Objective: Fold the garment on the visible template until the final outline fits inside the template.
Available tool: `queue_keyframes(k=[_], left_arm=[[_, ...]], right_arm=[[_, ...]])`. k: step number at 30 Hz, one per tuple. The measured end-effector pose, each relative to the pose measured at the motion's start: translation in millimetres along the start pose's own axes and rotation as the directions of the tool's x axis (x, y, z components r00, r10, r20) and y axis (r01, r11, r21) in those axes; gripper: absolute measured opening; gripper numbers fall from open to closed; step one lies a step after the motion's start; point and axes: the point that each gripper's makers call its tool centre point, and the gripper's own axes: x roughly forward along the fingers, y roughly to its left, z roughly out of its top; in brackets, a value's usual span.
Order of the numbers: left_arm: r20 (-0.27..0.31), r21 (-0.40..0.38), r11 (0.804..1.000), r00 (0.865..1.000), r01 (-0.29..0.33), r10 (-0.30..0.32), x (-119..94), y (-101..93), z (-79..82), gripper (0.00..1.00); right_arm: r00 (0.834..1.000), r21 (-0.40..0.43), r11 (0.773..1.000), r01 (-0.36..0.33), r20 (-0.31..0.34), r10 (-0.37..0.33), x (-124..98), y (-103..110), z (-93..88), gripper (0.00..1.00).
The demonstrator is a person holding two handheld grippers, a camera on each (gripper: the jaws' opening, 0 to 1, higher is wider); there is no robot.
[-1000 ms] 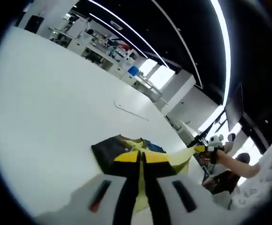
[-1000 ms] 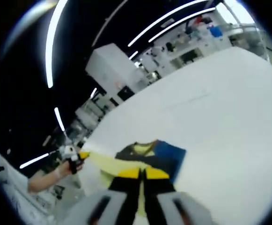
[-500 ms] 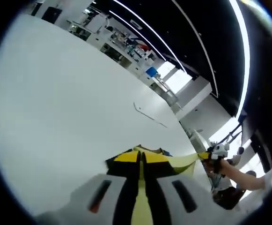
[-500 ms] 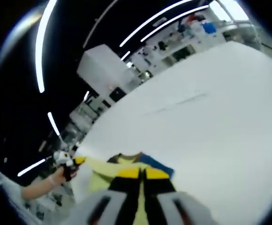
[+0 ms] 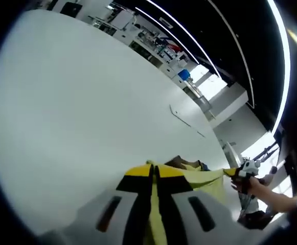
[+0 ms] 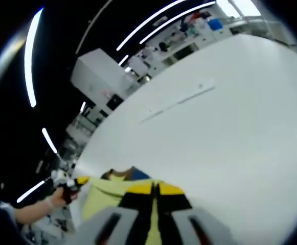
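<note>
The yellow fabric garment (image 5: 202, 176) is held taut above the white counter (image 5: 76, 102), clenched in both the left gripper (image 5: 155, 173) and the right gripper (image 6: 155, 191). If one edge is pulled unevenly, the fold may be skewed past the template.

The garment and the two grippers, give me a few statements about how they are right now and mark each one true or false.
1. The left gripper is shut on the yellow garment. True.
2. The garment lies flat and spread out on the white table. False: it is stretched between the two grippers, each holding an edge.
3. In the right gripper view, the right gripper has yellow cloth between its jaws. True.
4. The garment is all yellow. False: a dark part and a bit of blue show at its far edge in the right gripper view.
5. A thin line mark shows on the table ahead of the garment. True.
</note>
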Motion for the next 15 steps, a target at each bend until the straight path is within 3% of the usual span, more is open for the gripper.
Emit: queue_keyframes(k=[8,15], left_arm=[[-0.028,0.016,1.000,0.999,-0.019,0.020,1.1,6.3,-6.2,0.00],[-0.039,0.080,0.997,0.999,0.020,-0.017,-1.6,0.8,-5.5,0.00]], right_arm=[[1.000,-0.006,1.000,0.008,-0.015,-0.008,0.5,-2.0,-3.9,0.00],[1.000,-0.075,0.997,-0.012,-0.022,0.010,-1.1,1.8,-4.2,0.00]])
